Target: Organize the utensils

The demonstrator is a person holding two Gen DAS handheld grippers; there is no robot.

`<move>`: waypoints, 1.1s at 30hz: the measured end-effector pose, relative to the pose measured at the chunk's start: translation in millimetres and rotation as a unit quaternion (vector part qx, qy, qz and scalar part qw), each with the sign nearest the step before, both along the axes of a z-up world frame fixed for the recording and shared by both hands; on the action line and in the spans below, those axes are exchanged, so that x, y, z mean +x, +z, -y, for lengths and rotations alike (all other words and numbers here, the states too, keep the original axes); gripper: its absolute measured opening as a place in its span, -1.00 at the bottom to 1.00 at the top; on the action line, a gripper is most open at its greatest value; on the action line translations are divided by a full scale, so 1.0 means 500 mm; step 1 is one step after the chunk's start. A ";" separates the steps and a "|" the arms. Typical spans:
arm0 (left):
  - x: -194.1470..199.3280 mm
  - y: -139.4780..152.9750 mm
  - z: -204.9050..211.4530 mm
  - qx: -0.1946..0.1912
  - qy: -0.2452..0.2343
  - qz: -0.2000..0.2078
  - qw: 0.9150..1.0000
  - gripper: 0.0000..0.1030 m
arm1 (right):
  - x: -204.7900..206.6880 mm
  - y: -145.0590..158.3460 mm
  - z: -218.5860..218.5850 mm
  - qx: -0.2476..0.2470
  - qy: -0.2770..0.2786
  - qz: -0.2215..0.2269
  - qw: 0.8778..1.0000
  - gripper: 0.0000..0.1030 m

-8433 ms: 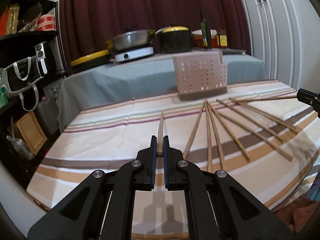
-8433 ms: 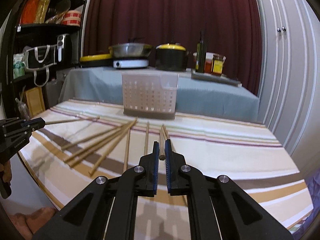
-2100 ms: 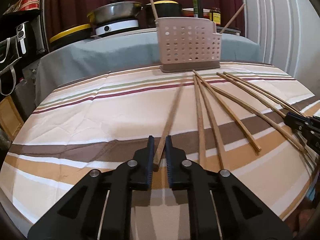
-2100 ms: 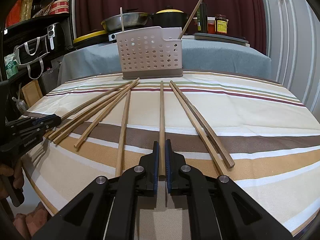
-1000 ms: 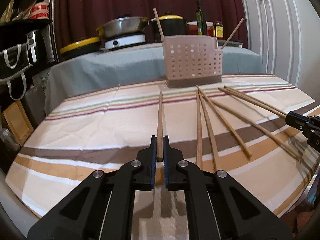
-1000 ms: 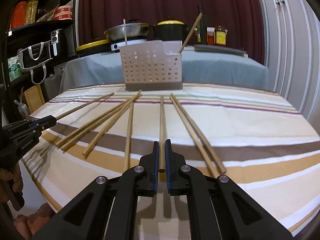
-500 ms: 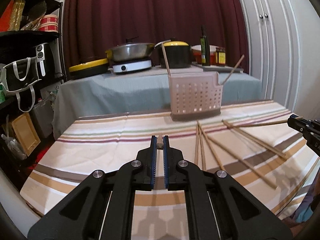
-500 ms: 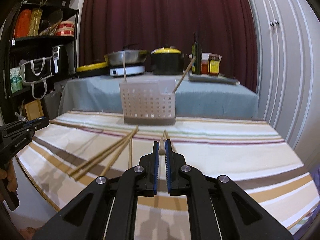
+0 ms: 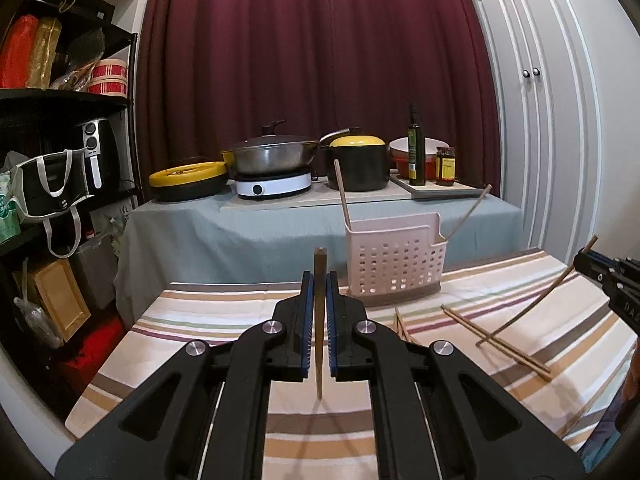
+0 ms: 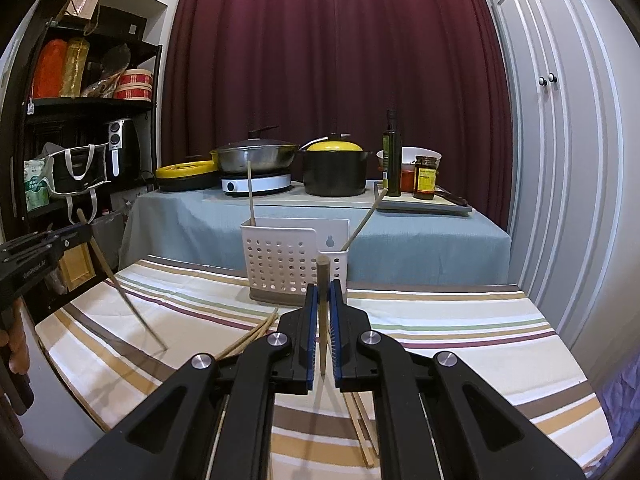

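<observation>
Both claws have lifted chopsticks off the tabletop [image 9: 224, 312] | left claw [image 9: 319, 304] clamps one chopstick [image 9: 319, 320], right claw [image 10: 325, 312] another [image 10: 322, 320] | basket [image 10: 294, 266] holds two; several remain.

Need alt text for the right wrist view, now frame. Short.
The right gripper is shut on a wooden chopstick held upright above a striped tablecloth, facing a white perforated utensil caddy that already holds two chopsticks. At the left edge the left gripper holds another chopstick slanting down; more lie loose on the cloth.
</observation>
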State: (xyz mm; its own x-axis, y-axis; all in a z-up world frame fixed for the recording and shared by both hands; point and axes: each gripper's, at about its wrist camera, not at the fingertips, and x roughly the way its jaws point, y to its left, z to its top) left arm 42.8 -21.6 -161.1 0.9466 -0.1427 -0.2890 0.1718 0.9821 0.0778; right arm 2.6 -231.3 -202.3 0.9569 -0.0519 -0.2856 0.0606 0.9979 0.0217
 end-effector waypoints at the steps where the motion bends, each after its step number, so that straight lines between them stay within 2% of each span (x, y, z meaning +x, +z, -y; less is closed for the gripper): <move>1: 0.008 0.001 -0.001 -0.002 0.001 -0.003 1.000 -0.87 | 0.007 0.003 -0.001 -0.002 0.000 0.000 1.000 -0.87; 16: 0.091 0.019 -0.015 -0.022 0.012 -0.016 1.000 -0.87 | 0.102 0.039 0.019 -0.003 -0.001 0.003 1.000 -0.86; 28: 0.128 0.026 -0.020 -0.034 0.010 -0.023 0.999 -0.87 | 0.134 0.048 0.028 0.000 0.000 0.001 1.000 -0.86; 33: 0.142 0.044 -0.018 -0.040 0.007 -0.018 0.999 -0.87 | 0.147 0.061 0.040 0.015 0.007 0.003 1.000 -0.86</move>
State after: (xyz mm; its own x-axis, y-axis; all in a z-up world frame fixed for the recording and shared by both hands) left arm 114.0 -12.5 -139.1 0.9381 -0.1543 -0.3101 0.1599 0.9871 -0.0077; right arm 76.1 -251.2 -171.8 0.9590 -0.0301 -0.2817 0.0468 0.9975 0.0527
